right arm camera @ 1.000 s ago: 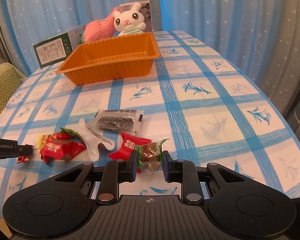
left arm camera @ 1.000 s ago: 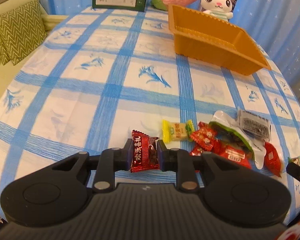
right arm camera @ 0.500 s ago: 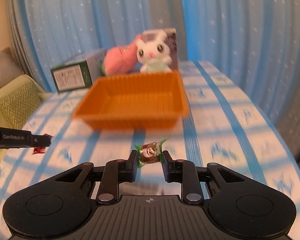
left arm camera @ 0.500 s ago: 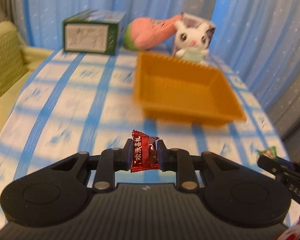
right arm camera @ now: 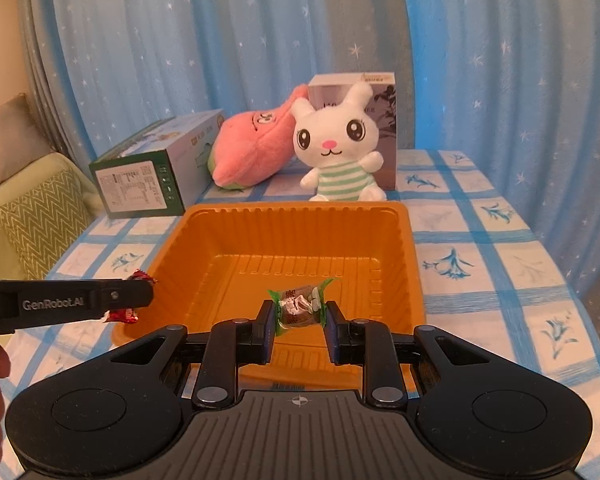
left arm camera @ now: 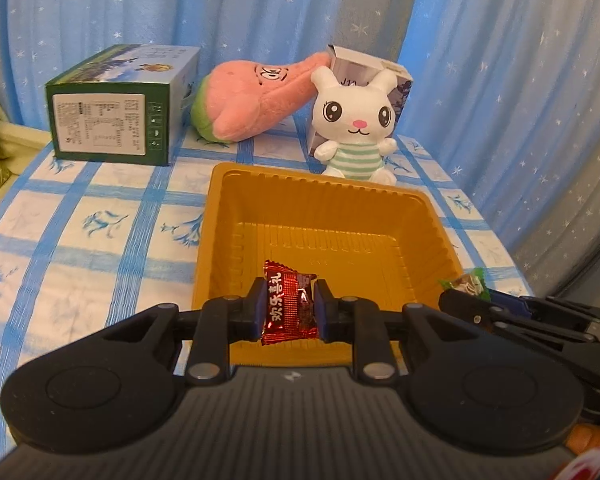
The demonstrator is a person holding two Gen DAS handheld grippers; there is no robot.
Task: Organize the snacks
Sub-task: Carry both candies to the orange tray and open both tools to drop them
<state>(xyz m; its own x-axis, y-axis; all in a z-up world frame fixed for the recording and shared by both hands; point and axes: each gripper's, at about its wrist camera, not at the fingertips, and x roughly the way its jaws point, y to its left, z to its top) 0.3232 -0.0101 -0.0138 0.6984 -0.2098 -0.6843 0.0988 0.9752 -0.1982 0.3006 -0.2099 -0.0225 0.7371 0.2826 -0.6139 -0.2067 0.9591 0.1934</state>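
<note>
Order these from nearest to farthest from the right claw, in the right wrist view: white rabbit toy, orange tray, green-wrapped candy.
1. green-wrapped candy, held in the right claw.
2. orange tray, just below and ahead.
3. white rabbit toy, behind the tray's far rim.

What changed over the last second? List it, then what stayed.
Both grippers left the snack pile and travelled up the table to the orange tray; the left gripper and right gripper now hang over its near edge. Unchanged: the left stays clamped on the red candy, the right on the green candy. The tray is still empty.
</note>
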